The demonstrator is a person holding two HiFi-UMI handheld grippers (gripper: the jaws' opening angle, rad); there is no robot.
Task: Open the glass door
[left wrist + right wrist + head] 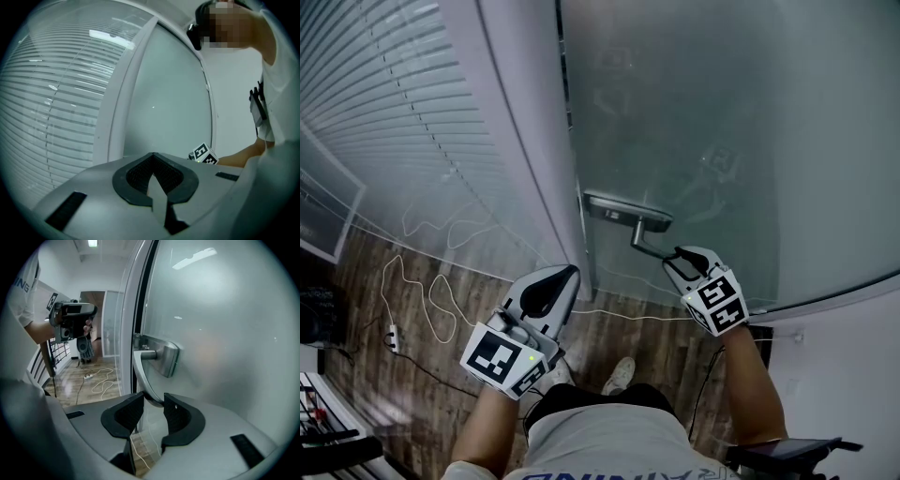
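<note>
The frosted glass door [722, 112] stands shut against its white frame [525, 141]. A metal lever handle [649, 246] juts from a plate [628, 214] near the door's edge. My right gripper [673, 258] has its jaws closed on the lever's free end. In the right gripper view the curved lever [140, 373] comes down between the two black pads [176, 416], and my right gripper [153, 404] clamps its tip. My left gripper [567, 274] hangs shut and empty in front of the frame, apart from the handle. In its own view the left gripper [153, 176] points level at the door [164, 93].
A glass wall with white blinds [384, 103] runs along the left. A white cable [422, 291] and a power strip [392, 336] lie on the wooden floor [459, 403]. The person's shoe [619, 375] is just below the door. A dark object [787, 455] sits at the lower right.
</note>
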